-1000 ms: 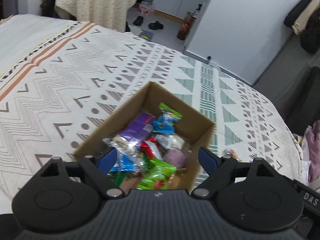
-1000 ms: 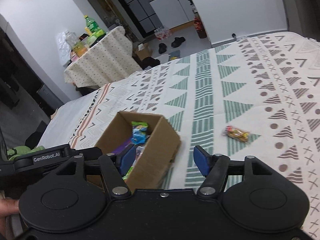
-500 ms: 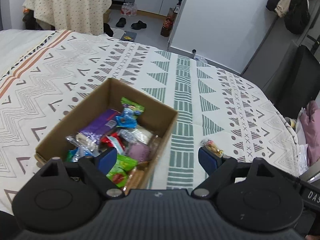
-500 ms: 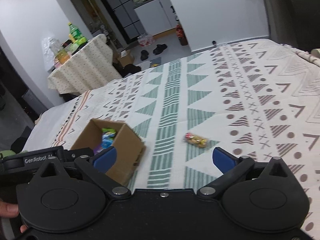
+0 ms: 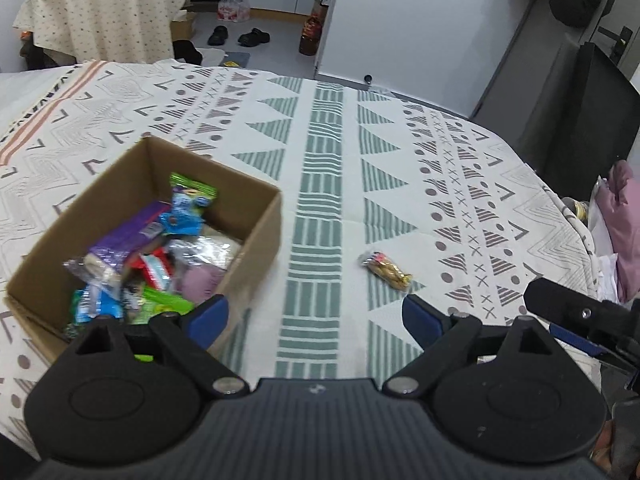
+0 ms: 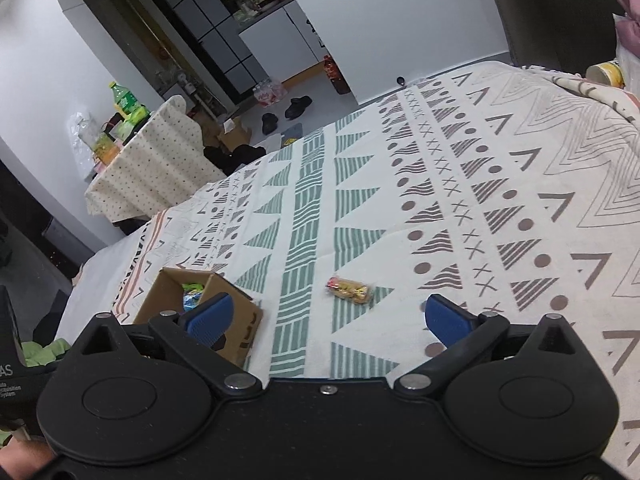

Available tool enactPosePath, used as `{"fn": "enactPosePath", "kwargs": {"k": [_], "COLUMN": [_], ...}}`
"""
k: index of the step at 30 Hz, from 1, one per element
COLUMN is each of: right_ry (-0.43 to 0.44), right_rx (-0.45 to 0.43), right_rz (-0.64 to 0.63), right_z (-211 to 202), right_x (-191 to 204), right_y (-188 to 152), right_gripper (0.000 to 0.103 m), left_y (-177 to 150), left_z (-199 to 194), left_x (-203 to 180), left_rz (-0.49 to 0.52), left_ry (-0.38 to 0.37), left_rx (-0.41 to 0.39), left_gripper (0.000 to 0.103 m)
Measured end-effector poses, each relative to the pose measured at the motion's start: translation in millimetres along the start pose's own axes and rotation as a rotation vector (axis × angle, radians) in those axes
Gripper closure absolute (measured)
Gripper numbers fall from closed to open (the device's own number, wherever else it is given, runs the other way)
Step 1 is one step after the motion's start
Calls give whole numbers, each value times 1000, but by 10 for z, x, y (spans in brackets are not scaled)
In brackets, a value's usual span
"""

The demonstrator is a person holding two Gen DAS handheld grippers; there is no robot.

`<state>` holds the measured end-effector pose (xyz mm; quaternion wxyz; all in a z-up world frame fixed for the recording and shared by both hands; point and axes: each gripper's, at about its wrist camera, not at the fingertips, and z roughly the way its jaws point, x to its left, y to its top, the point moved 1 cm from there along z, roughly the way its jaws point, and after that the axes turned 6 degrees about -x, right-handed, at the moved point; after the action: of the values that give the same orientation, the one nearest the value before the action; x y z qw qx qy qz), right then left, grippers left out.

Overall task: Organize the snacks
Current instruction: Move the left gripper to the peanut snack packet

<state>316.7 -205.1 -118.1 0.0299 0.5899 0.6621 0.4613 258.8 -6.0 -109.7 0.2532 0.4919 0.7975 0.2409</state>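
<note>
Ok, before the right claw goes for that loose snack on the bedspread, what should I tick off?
1. Right claw open, nothing between its pads: ok.
2. Loose snack lies alone on the bedspread, clear of the cardboard box: ok.
3. Snack sits ahead of the right claw, between its fingers' lines: ok.
4. Left claw open and empty: ok.
5. Box upright, top open, room left inside: ok.
6. Snack wrapper intact: cannot tell.
</note>
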Motion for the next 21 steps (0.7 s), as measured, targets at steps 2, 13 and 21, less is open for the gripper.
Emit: {"fn": "enactPosePath", "kwargs": {"k": [2,13,21], "right_ry": [-6,-40,-90], "right_rx": [2,36,50], "right_rz": [26,112,147], "right_z": [26,299,432], "right_x": [-84,-375,-575], "right_y": [5,-21,-14], "right_gripper": [0,4,23], "left_y": [-6,-4,1], "left_z": [56,405,733], "left_x": [-37,-154,-230], "left_rz": [-1,-9,-32], "left_ry": [2,-16,-57], "left_rx": [4,23,30], "left_gripper": [10,10,14]}}
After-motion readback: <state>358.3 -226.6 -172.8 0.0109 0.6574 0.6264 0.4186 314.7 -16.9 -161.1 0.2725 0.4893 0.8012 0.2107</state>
